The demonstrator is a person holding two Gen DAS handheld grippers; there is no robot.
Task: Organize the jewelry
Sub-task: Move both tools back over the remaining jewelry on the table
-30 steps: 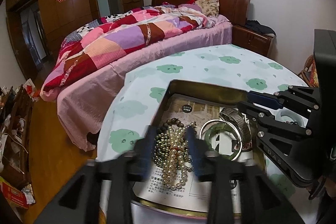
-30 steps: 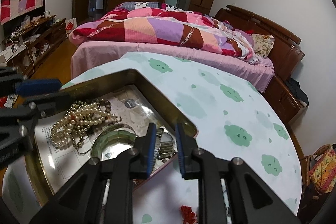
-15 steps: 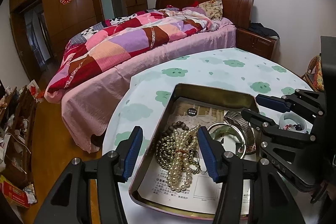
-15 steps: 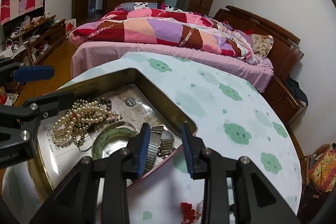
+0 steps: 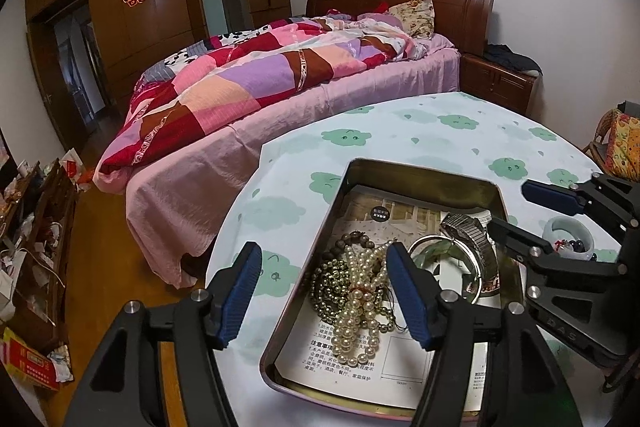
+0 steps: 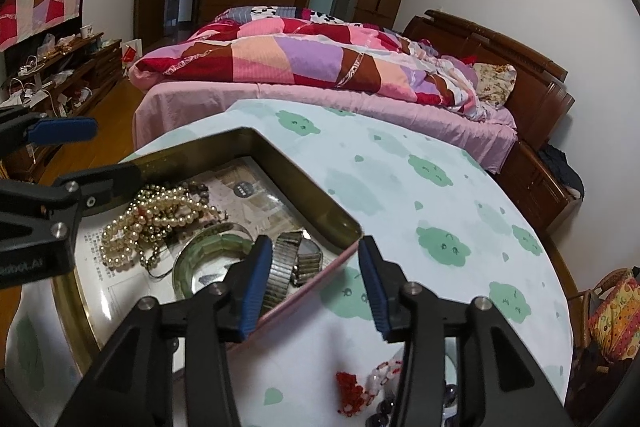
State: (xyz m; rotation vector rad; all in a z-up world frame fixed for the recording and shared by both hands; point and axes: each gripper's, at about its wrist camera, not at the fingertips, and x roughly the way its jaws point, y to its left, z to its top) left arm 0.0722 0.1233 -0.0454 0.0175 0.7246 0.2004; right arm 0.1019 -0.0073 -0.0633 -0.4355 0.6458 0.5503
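A metal tin (image 5: 420,173) (image 6: 320,205) lined with printed paper sits on the round table. In it lie a pearl necklace (image 5: 358,303) (image 6: 160,217) with dark beads, a green bangle (image 5: 436,253) (image 6: 208,251) and a metal watch (image 5: 468,231) (image 6: 288,259). My left gripper (image 5: 322,289) is open and empty, raised above the tin's left edge. My right gripper (image 6: 310,285) (image 5: 516,207) is open and empty over the tin's right rim by the watch. A pale jade ring (image 5: 570,231) with a red charm (image 6: 352,393) lies on the table right of the tin.
The table (image 6: 420,187) has a white cloth with green cloud prints. A bed with a patchwork quilt (image 5: 260,75) stands behind it. A wooden nightstand (image 5: 500,83) is at the back right, a cluttered low shelf (image 5: 28,227) at the left.
Both grippers have opened and drawn back from the tin. The left let go of the pearl necklace, the right let go of the watch; both pieces lie in the tin.
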